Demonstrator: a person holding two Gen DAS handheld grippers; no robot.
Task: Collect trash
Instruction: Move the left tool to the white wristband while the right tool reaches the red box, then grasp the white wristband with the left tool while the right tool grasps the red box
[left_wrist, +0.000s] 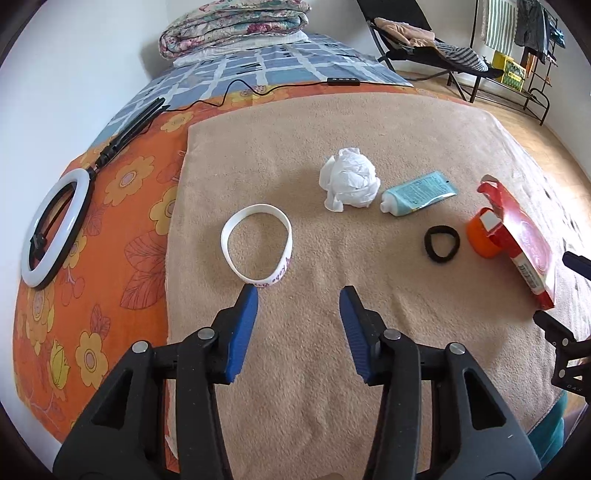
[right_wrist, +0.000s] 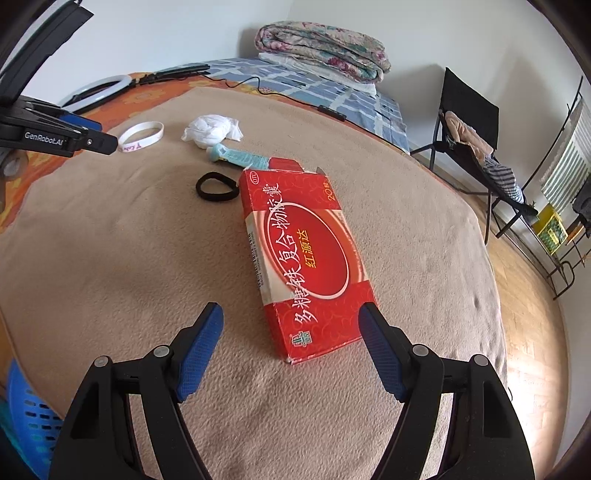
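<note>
On the beige blanket (left_wrist: 295, 155) lie a crumpled white tissue (left_wrist: 349, 179), a pale blue tube (left_wrist: 417, 194), a black hair tie (left_wrist: 441, 243), an orange cap (left_wrist: 480, 236), a white wristband (left_wrist: 258, 249) and an opened red medicine box (right_wrist: 306, 258). My left gripper (left_wrist: 298, 295) is open and empty, just in front of the wristband. My right gripper (right_wrist: 291, 314) is open and empty, its fingers on either side of the box's near end. The box also shows in the left wrist view (left_wrist: 524, 240); the tissue (right_wrist: 212, 131), tube (right_wrist: 236, 157), hair tie (right_wrist: 217, 186) and wristband (right_wrist: 140, 136) in the right wrist view.
A ring light (left_wrist: 55, 229) on a stand lies on the orange floral sheet (left_wrist: 122, 229) at left. A black cable (left_wrist: 236, 86) crosses the bed, with folded quilts (left_wrist: 232, 26) behind. A black folding chair (right_wrist: 476, 147) and a rack stand on the wooden floor at right. A blue basket (right_wrist: 29, 413) is at lower left.
</note>
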